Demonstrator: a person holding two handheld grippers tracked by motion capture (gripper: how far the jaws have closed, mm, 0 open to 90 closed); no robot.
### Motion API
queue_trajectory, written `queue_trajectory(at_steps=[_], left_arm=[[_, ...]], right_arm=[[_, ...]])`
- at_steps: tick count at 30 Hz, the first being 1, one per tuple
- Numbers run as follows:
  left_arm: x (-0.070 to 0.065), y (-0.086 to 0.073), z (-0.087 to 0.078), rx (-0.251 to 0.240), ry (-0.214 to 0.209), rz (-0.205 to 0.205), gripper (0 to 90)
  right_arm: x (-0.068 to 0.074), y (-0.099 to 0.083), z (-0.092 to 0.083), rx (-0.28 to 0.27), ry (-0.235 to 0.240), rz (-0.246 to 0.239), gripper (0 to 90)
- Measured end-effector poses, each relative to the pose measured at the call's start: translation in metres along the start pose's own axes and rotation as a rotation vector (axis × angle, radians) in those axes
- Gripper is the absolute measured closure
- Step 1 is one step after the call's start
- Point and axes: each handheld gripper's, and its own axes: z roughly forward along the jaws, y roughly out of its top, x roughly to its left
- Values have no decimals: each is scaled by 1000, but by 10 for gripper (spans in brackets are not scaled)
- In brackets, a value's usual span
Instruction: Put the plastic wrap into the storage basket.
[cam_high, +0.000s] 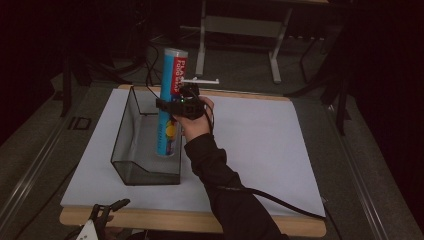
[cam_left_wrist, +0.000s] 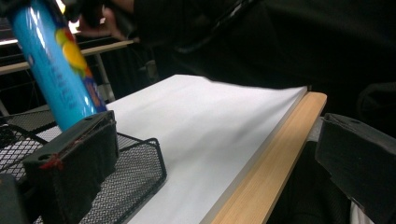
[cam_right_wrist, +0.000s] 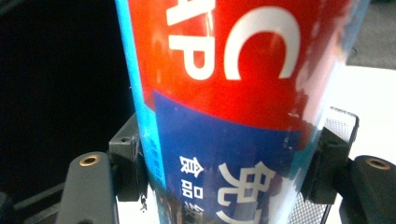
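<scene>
Right hand-held gripper (cam_high: 170, 106) clamps upright blue roll (cam_high: 170, 100), its lower end inside mesh basket (cam_high: 125, 165)

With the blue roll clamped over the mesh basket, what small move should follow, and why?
Probably lower it a little further: the right gripper clamps the blue roll, upright, its lower end already inside the mesh basket. Whether it rests on the bottom I cannot tell.
</scene>
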Motion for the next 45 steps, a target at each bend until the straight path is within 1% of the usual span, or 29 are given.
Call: queue_trajectory(at_steps=[3,4,5,6,7,9,11,14,17,19,23,24,25,27,28,30,31,33,35,36,37,38,39,41,42,43,44,45], left_arm=[[0,0,0,-3,-2,-4,1],[0,0,0,-3,-2,-4,1],[0,0,0,-6,-6,-5,1],[0,0,0,-7,-8,-4,1],[0,0,0,-8,-10,-5,1],[0,0,0,-8,-10,-5,1],[0,0,0,-6,-13,-5,1],[1,0,0,-10,-12,-7,1],[1,0,1,-8,-13,-9,1],[1,0,1,-5,-13,-6,1],[1,0,1,-2,-14,-7,1],[1,0,2,-1,-14,-8,1],[1,0,2,0,-14,-8,1],[1,-1,2,0,-14,-7,1],[1,-1,1,0,-14,-7,1],[1,-1,1,2,-12,-8,1],[1,-1,1,3,-13,-7,1],[1,-1,1,3,-12,-5,1],[1,0,1,4,-9,-4,1],[1,0,1,4,-9,-4,1],[1,0,0,4,-8,-4,1],[1,0,0,2,-8,-4,1],[0,0,0,1,-9,-3,1],[1,-1,-1,4,-9,-2,1],[1,-1,-1,6,-11,-2,1],[1,-1,-1,6,-11,-3,1],[1,-1,-1,6,-11,-3,1],[1,-1,-1,4,-13,-4,1]], right_arm=[[-3,-10,11,36,-18,32,317],[-3,-10,11,36,-18,32,317],[-6,-14,16,62,-13,42,317],[-10,-21,22,91,-14,72,317],[-12,-25,25,108,-21,81,317],[-15,-32,29,141,-44,98,316],[-19,-37,32,173,-44,127,317],[-24,-43,36,228,-25,152,316],[-28,-48,39,249,-51,172,316],[-32,-48,40,241,-55,196,316],[-33,-49,43,236,-64,199,316],[-31,-52,47,208,-79,191,316],[-31,-52,47,208,-79,191,316],[-29,-55,50,180,-87,178,316],[-27,-57,51,159,-100,179,316],[-26,-62,54,115,-111,172,315],[-27,-65,56,88,-123,180,315],[-28,-66,58,79,-125,185,314],[-32,-68,62,80,-131,201,314],[-33,-68,66,89,-145,215,313],[-34,-70,73,107,-176,210,311],[-34,-70,73,107,-176,210,311],[-34,-73,79,117,-192,209,308],[-34,-74,81,124,-198,209,307],[-34,-76,84,134,-213,212,304],[-35,-80,87,143,-240,213,299],[-35,-80,87,143,-240,213,299],[-35,-83,88,154,-250,217,297]])
